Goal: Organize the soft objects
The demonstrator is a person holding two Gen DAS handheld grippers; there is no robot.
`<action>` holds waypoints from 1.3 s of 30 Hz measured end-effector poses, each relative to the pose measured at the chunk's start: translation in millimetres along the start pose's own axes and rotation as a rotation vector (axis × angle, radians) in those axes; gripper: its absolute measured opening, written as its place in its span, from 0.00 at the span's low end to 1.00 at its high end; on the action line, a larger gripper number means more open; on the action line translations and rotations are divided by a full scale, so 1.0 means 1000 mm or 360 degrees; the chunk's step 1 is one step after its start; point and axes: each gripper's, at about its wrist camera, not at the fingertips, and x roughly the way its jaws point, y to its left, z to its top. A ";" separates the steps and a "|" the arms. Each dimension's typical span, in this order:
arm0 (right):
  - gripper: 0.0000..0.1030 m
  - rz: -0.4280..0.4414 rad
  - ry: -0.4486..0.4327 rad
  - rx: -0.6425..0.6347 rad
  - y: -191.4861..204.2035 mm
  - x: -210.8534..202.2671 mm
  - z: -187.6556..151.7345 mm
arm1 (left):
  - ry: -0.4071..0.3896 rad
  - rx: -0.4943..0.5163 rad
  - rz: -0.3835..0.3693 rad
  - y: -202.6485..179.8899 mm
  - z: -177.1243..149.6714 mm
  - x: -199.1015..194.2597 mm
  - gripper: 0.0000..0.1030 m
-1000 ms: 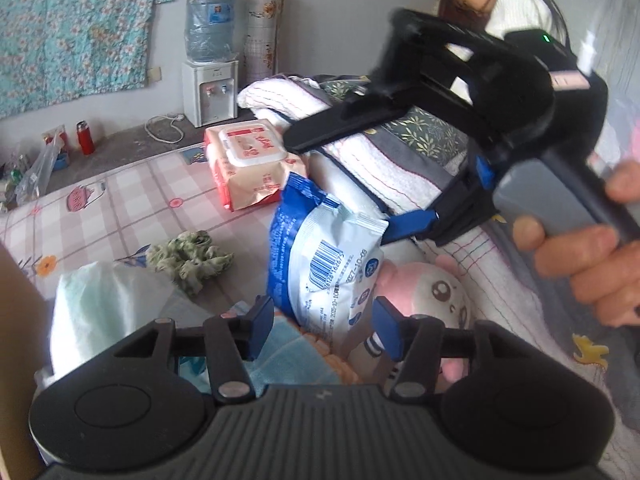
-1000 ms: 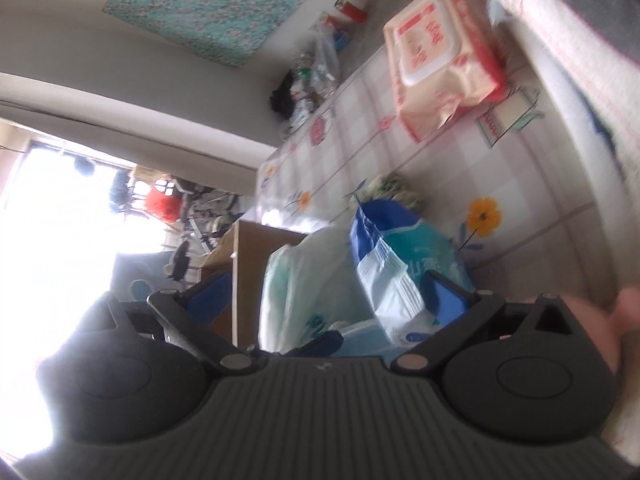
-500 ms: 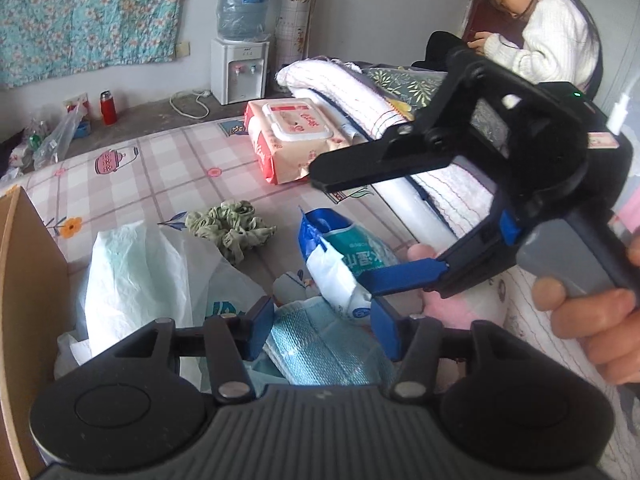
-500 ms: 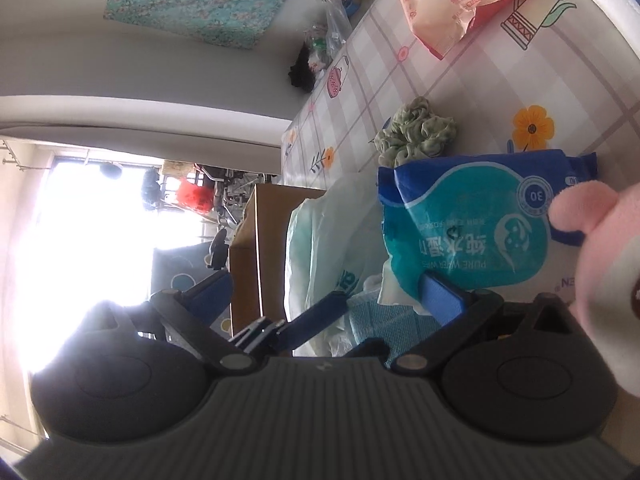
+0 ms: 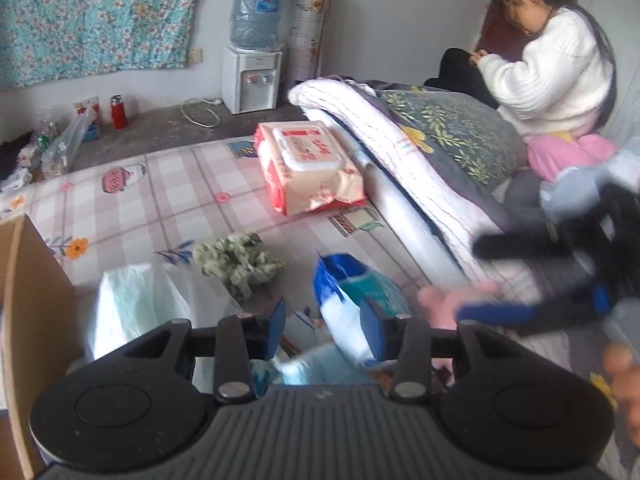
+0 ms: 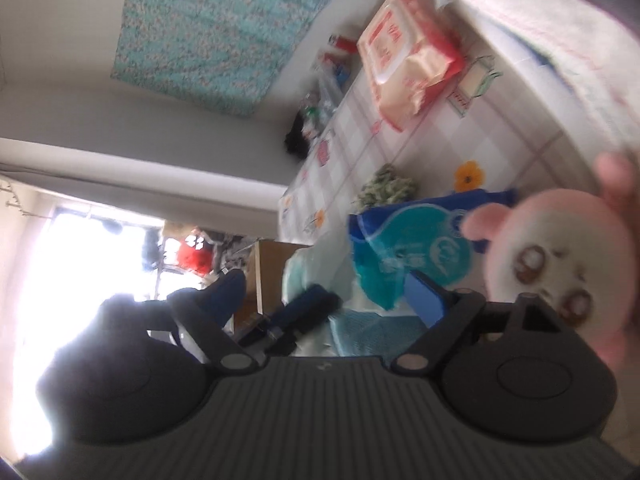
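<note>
Closing, the right tool [image 5: 486, 280] has released the blue pack [image 5: 352, 304].

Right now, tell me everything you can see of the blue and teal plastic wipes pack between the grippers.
The blue and teal plastic wipes pack is a soft, crinkled pouch with a blue sealed top edge, a teal printed front and a white side. It stands tilted on the checked bed sheet, against the pink plush toy, near the green scrunchie. Its lower end sits between the closing left gripper fingers; contact is unclear.

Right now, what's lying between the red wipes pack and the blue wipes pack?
The green scrunchie, on the checked sheet, seen in the left wrist view.
</note>
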 end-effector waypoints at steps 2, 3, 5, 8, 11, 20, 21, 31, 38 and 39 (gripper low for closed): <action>0.72 -0.0026 -0.0032 0.0044 -0.009 -0.007 -0.016 | 0.0035 -0.0052 0.0024 0.005 0.012 0.004 0.41; 0.71 -0.0018 -0.0041 0.0078 -0.015 -0.008 -0.024 | 0.0050 -0.0076 0.0019 0.006 0.019 0.006 0.41; 0.66 0.0016 -0.0059 0.0177 -0.028 -0.007 -0.039 | 0.0101 -0.0093 0.0000 0.006 0.032 0.015 0.48; 0.63 0.0068 -0.0098 0.0374 -0.049 0.008 -0.057 | 0.0206 -0.0096 -0.0014 0.001 0.049 0.035 0.59; 0.59 0.0141 -0.0150 0.0627 -0.072 0.024 -0.067 | 0.0323 -0.0076 -0.0050 -0.008 0.063 0.061 0.65; 0.57 0.0146 -0.0392 0.0888 -0.087 0.045 -0.069 | 0.0641 0.0093 -0.0024 -0.034 0.074 0.137 0.67; 0.57 0.0128 -0.0394 0.0903 -0.088 0.049 -0.069 | 0.0671 0.0113 -0.0015 -0.034 0.073 0.143 0.67; 0.57 0.0117 -0.0429 0.1031 -0.099 0.077 -0.063 | 0.0849 -0.0175 -0.0277 -0.006 0.057 0.161 0.36; 0.55 0.0118 -0.0453 0.0935 -0.097 0.080 -0.059 | 0.0766 -0.0065 -0.0230 -0.016 0.057 0.126 0.17; 0.54 0.0110 -0.0455 0.0907 -0.095 0.080 -0.058 | 0.0754 -0.0057 -0.0226 -0.017 0.057 0.120 0.15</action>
